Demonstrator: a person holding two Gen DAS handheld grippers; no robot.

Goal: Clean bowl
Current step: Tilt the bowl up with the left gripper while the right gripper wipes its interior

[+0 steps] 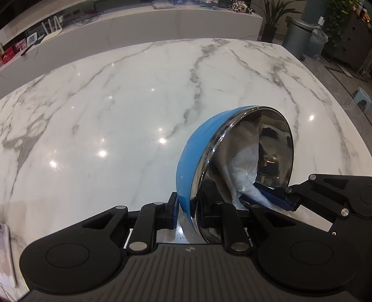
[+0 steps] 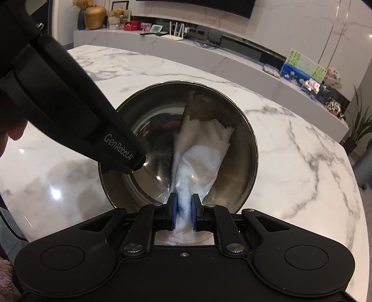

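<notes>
A bowl (image 1: 190, 162), blue outside and shiny steel inside, is tilted on its side above the marble table (image 1: 104, 104). My left gripper (image 1: 187, 212) is shut on the bowl's rim, one finger outside, one inside. In the right wrist view the bowl's steel inside (image 2: 151, 130) faces the camera. My right gripper (image 2: 184, 210) is shut on a white paper towel (image 2: 200, 153), which is pressed against the inside of the bowl. The towel (image 1: 241, 160) and the right gripper (image 1: 265, 197) also show in the left wrist view. The left gripper's body (image 2: 69, 100) crosses the right wrist view at upper left.
A long marble counter (image 2: 209, 53) with boxes, a router and pictures runs behind the table. A grey bin (image 1: 297, 37) and a potted plant (image 1: 272, 21) stand on the floor beyond the table's far right corner. A small stool (image 1: 362, 97) stands at right.
</notes>
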